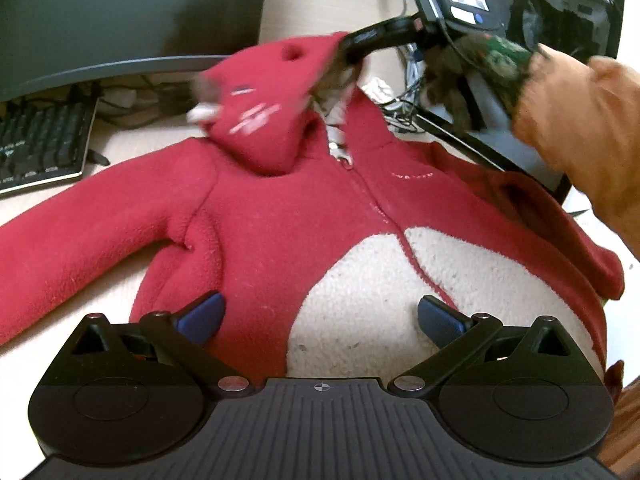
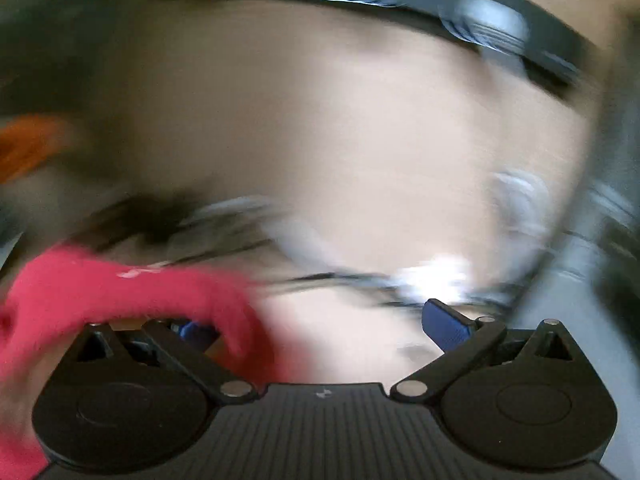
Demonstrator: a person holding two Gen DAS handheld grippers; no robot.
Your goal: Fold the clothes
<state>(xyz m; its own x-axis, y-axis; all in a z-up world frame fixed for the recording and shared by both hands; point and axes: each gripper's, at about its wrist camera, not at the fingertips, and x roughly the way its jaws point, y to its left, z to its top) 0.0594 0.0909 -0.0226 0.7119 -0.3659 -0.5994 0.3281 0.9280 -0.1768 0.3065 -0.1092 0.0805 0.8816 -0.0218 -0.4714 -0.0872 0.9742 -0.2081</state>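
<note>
A red fleece hoodie (image 1: 280, 220) with a cream belly panel lies face up on the pale table (image 1: 104, 300), sleeves spread to both sides. My left gripper (image 1: 320, 316) hovers open over its lower front, one blue pad over the red fleece and the other over the cream panel. At the far end, my right gripper (image 1: 352, 46) touches the rim of the raised hood (image 1: 264, 108). The right wrist view is heavily blurred. There my right gripper (image 2: 320, 326) stands open, and red hood fabric (image 2: 120, 288) drapes over its left finger.
A black keyboard (image 1: 36, 144) lies at the left and a dark monitor (image 1: 120, 12) stands behind it. A tangle of cables (image 1: 400, 96) and a second screen (image 1: 560, 12) sit beyond the hood. A person's orange sleeve (image 1: 580, 120) reaches in from the right.
</note>
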